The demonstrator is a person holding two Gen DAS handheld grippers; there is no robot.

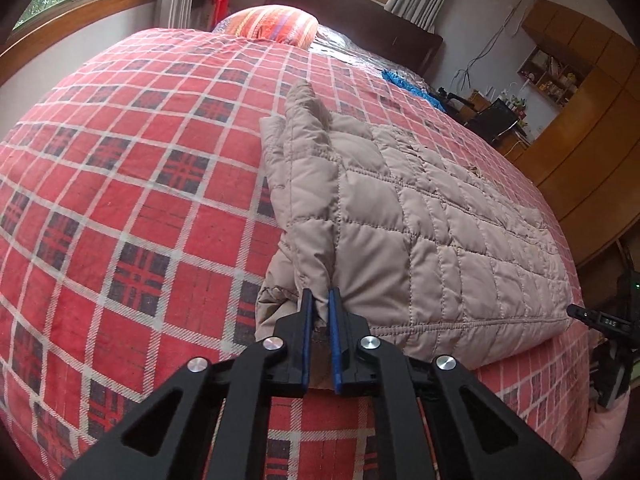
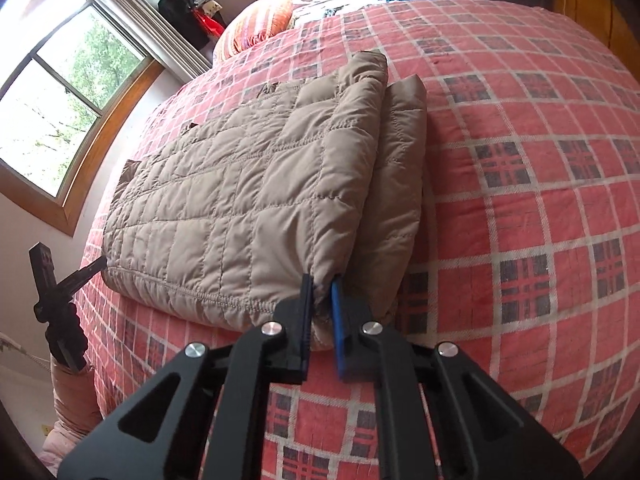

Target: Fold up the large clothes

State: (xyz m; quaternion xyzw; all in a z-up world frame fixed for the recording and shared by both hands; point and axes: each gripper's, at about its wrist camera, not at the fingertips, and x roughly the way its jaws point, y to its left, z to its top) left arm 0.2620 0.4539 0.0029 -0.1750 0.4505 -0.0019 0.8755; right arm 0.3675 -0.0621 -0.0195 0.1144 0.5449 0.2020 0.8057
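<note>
Open red plaid bedspread [image 1: 120, 184] fills the left half of the left wrist frame, free for passage. The folded tan quilted jacket [image 1: 420, 220] bulks across centre and right. At upper centre a striped pillow [image 1: 276, 26] and blue cloth [image 1: 404, 84] crowd the headboard end. In the right wrist frame, bare bedspread [image 2: 540, 200] lies open right of the jacket [image 2: 248, 192].
</note>
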